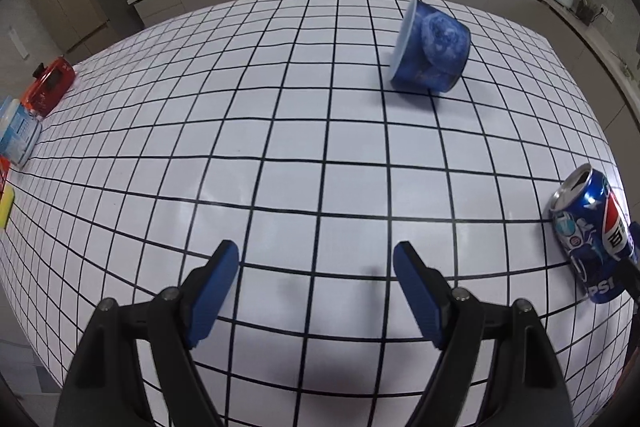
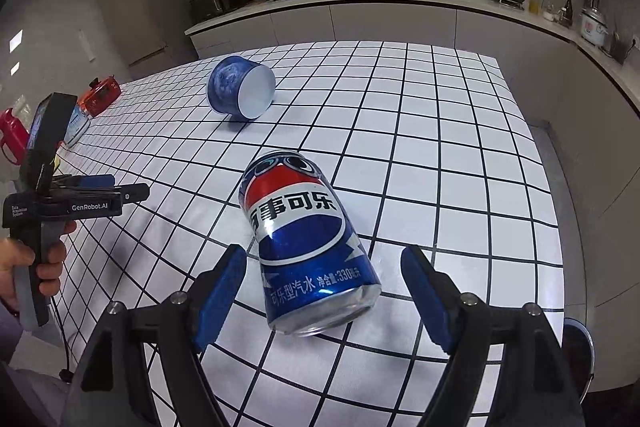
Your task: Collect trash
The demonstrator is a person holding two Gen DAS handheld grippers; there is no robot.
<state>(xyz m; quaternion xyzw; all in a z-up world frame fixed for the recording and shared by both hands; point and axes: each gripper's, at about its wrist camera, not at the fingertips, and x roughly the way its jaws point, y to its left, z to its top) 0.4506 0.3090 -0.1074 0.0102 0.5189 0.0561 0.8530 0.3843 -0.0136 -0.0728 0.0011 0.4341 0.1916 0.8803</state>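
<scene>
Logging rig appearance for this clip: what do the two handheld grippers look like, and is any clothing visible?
Both the left gripper and right gripper have black angular linkage arms with silver pivot bolts and blue ridged pads on the jaws. In the right wrist view, the left unit shows a black pistol-style handle, white "GenRobot.AI" lettering, a phone-like screen mounted on top and a thin black cable hanging below. No clothing can be clearly made out.

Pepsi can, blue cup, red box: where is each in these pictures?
Pepsi can (image 2: pixel 308 247): right wrist view, middle of its label.
Blue cup (image 1: pixel 434 47): left wrist view, its printed side wall.
Red box (image 1: pixel 50 87): left wrist view, its top face, at the table's left edge.
</scene>
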